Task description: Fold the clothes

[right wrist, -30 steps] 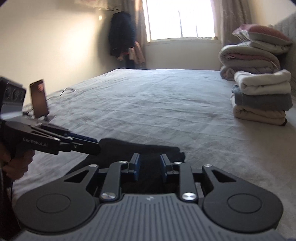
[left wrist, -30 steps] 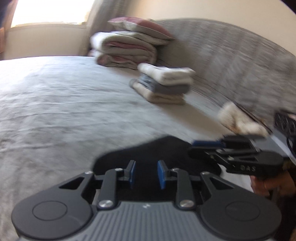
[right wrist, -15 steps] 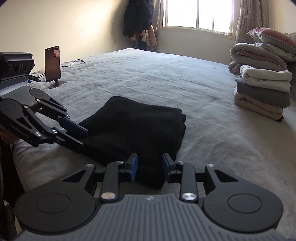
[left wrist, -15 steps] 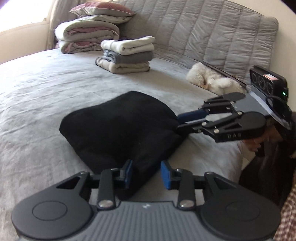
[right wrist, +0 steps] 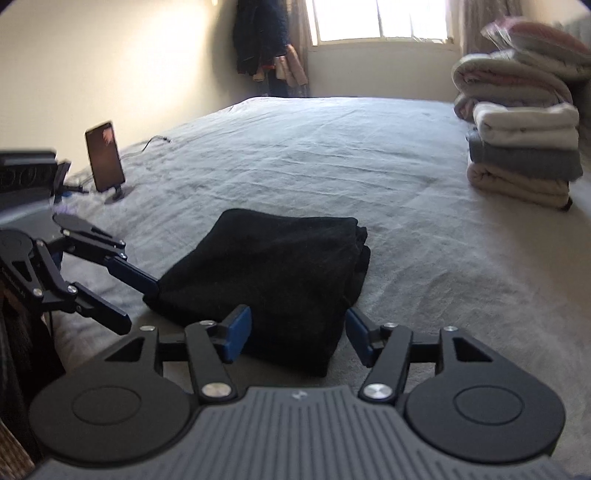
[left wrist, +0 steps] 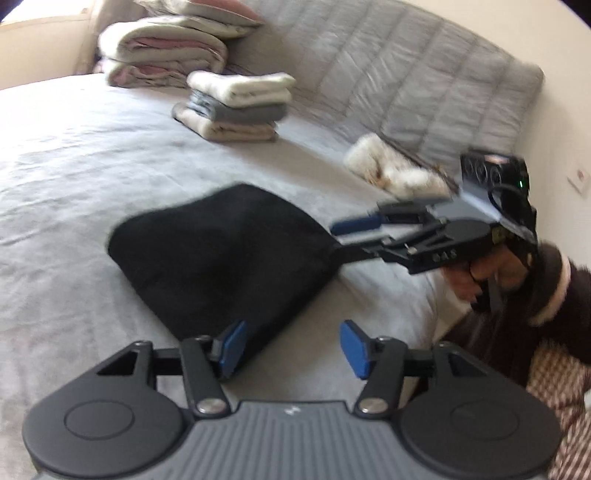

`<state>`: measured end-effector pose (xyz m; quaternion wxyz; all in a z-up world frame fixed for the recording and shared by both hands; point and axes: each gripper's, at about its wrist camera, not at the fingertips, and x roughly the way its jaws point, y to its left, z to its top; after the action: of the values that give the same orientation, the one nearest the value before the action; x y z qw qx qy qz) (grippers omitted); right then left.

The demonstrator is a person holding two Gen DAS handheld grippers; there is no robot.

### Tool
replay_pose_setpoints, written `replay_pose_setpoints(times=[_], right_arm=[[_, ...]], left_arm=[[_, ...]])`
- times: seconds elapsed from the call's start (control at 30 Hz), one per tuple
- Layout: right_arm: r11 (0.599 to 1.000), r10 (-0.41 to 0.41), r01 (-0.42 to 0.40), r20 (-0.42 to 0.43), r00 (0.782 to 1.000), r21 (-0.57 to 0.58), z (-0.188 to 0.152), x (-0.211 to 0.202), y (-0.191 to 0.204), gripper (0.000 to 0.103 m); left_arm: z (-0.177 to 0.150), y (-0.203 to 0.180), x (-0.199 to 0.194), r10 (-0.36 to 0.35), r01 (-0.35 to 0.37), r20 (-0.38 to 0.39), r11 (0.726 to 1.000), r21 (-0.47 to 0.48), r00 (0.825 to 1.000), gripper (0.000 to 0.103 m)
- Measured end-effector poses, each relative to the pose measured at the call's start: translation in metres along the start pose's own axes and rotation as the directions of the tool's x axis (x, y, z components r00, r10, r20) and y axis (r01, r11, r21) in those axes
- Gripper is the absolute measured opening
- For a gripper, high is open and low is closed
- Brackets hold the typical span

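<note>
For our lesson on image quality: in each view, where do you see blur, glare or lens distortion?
Left wrist view: motion blur smears the folded stack and the headboard; the bed bulges, fisheye-curved. Right wrist view: mostly sharp; the window is blown out white, and the black garment shows little detail.

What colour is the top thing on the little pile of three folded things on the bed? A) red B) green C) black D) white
D: the pile of three has a white piece on top, a grey one under it and a beige one at the bottom; the black folded garment lies apart, nearer the fingers.
</note>
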<state>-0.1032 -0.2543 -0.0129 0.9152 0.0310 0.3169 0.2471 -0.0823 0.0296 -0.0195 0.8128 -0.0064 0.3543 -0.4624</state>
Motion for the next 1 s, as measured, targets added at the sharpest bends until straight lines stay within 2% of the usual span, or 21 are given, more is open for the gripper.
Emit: replay_pose_setpoints(times=[0.1,0.27,0.3,0.37,0.43,0.47,0.5,0.6,0.67,0.73,0.8,0.83,0.93,1.0], right_arm=[[0.986,0.062,-0.061,-0.001,0.998,0.153,0.006,0.002,-0.015,0.063],[0.917,0.129,-0.12,0.003,0.992,0.379,0.01,0.01,-0.039,0.063],[0.902,0.138,-0.127,0.002,0.99,0.413,0.01,0.011,-0.042,0.059],[0.879,0.156,-0.139,-0.001,0.988,0.456,0.009,0.012,-0.047,0.046],[0.872,0.17,-0.143,-0.017,0.985,0.469,0.007,0.017,-0.048,0.042],[0.869,0.177,-0.144,-0.025,0.984,0.473,0.005,0.02,-0.049,0.034],[0.869,0.174,-0.134,-0.041,0.984,0.477,0.003,0.022,-0.049,0.021],[0.836,0.187,-0.141,-0.033,0.982,0.531,-0.003,0.019,-0.057,0.013],[0.82,0.198,-0.148,-0.03,0.98,0.553,-0.005,0.014,-0.061,0.011],[0.827,0.189,-0.127,-0.058,0.98,0.548,-0.008,0.012,-0.061,0.012],[0.83,0.183,-0.11,-0.081,0.98,0.547,-0.011,0.011,-0.061,0.019],[0.828,0.182,-0.108,-0.082,0.98,0.55,-0.011,0.01,-0.061,0.02],[0.833,0.176,-0.112,-0.067,0.982,0.541,-0.005,0.003,-0.061,0.027],[0.835,0.155,-0.11,-0.038,0.987,0.54,0.0,-0.004,-0.061,0.053]], left_arm=[[0.004,0.011,-0.006,0.033,-0.029,0.041,0.995,-0.095,0.999,0.075],[0.009,0.04,-0.003,0.087,-0.066,0.064,0.96,-0.274,0.994,0.076],[0.011,0.046,-0.001,0.097,-0.072,0.067,0.948,-0.311,0.993,0.075],[0.014,0.059,0.004,0.113,-0.077,0.07,0.918,-0.389,0.991,0.074],[0.014,0.073,0.011,0.129,-0.079,0.073,0.875,-0.477,0.989,0.073],[0.013,0.078,0.014,0.145,-0.083,0.077,0.847,-0.525,0.986,0.07],[0.011,0.084,0.018,0.158,-0.085,0.081,0.817,-0.571,0.984,0.067],[0.008,0.095,0.027,0.176,-0.071,0.095,0.751,-0.657,0.98,0.056],[0.009,0.097,0.031,0.188,-0.066,0.108,0.731,-0.68,0.976,0.051],[0.01,0.099,0.034,0.196,-0.058,0.12,0.717,-0.695,0.973,0.051],[0.012,0.102,0.035,0.207,-0.056,0.132,0.711,-0.701,0.97,0.051],[0.013,0.103,0.035,0.215,-0.057,0.138,0.707,-0.705,0.967,0.051],[0.016,0.108,0.027,0.269,-0.071,0.164,0.69,-0.72,0.949,0.052],[0.019,0.111,0.021,0.257,-0.053,0.174,0.687,-0.725,0.951,0.06]])
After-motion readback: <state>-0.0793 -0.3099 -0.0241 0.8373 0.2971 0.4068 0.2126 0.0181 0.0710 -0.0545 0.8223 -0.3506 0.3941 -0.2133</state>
